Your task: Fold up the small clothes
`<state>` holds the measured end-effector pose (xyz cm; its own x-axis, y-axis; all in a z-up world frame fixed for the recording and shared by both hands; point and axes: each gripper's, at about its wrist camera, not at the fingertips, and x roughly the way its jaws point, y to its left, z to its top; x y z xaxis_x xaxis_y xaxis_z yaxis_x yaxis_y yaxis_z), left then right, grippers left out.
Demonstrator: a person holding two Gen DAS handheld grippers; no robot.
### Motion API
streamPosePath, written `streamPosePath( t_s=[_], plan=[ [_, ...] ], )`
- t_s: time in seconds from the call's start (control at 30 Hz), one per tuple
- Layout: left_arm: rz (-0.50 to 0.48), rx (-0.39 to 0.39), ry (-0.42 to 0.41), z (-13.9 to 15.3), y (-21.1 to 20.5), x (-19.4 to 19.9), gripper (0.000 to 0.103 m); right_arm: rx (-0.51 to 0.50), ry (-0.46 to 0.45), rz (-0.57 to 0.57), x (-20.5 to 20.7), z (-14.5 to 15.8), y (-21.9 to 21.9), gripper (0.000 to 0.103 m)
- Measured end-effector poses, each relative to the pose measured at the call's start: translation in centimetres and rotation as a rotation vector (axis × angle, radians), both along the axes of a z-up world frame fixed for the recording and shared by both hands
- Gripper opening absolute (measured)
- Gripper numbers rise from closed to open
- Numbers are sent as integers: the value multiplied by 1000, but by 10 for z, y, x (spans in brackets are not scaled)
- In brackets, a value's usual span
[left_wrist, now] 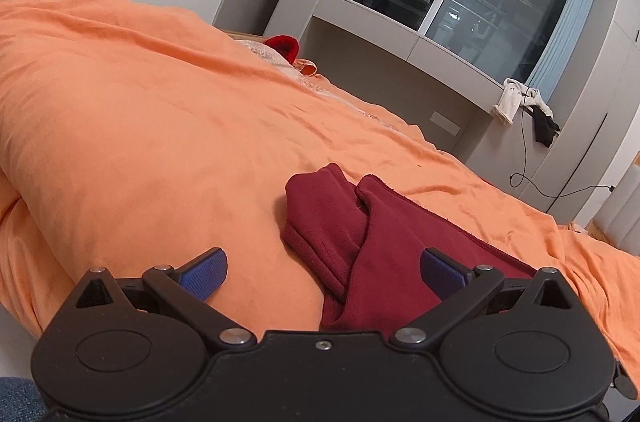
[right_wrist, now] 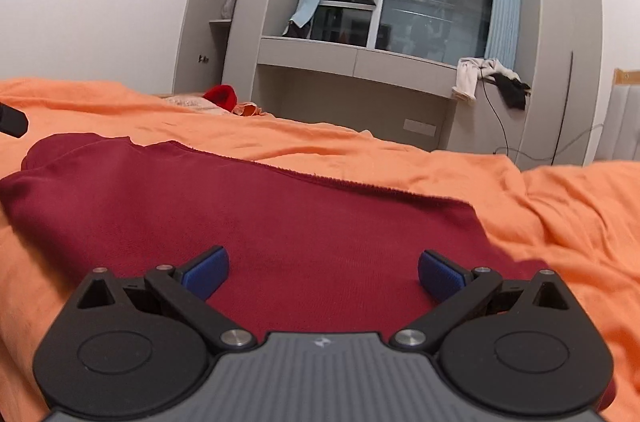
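Left wrist view: left claw (left_wrist: 323,272) released, blue pads spread, low over the bunched sleeve end of the dark red knit garment (left_wrist: 360,246) lying on the orange soft-fabric bed cover (left_wrist: 140,126). Sleeves overlap there in loose rolls. Right wrist view: right claw (right_wrist: 323,272) also released, hovering over the flat body panel of the garment (right_wrist: 260,222); nothing gripped. Risks: pinching the cover along with the knit, since both are soft and wrinkled; grabbing one sleeve layer only, so the fold skews.
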<state>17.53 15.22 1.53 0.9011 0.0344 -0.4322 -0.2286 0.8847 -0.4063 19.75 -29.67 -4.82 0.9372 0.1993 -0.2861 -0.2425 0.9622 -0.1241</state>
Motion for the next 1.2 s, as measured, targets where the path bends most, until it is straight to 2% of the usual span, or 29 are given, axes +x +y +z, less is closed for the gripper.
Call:
streamPosePath(
  t_s=[0.17,0.4,0.57,0.8,1.03,1.2],
  plan=[
    [-19,-12,10,-4,0,-1,102,25,-18,-3,-4,-5,-3,103],
    [-98,-51,-2,-13,-9,-10,102,55,-22,5,-3,-6,-8,103],
    [-194,-144,-10,-21,-14,-11,102,67,-25,9,-3,-7,-11,103],
    [-233,-206,-2,-28,-14,-2,102,74,-35,10,-5,-9,-13,103],
    [-313,-338,-5,-37,-9,7,102,77,-42,8,-6,-9,-12,103],
    [-311,-344,-2,-40,-12,12,102,78,-53,1,-9,-10,-11,103]
  ],
)
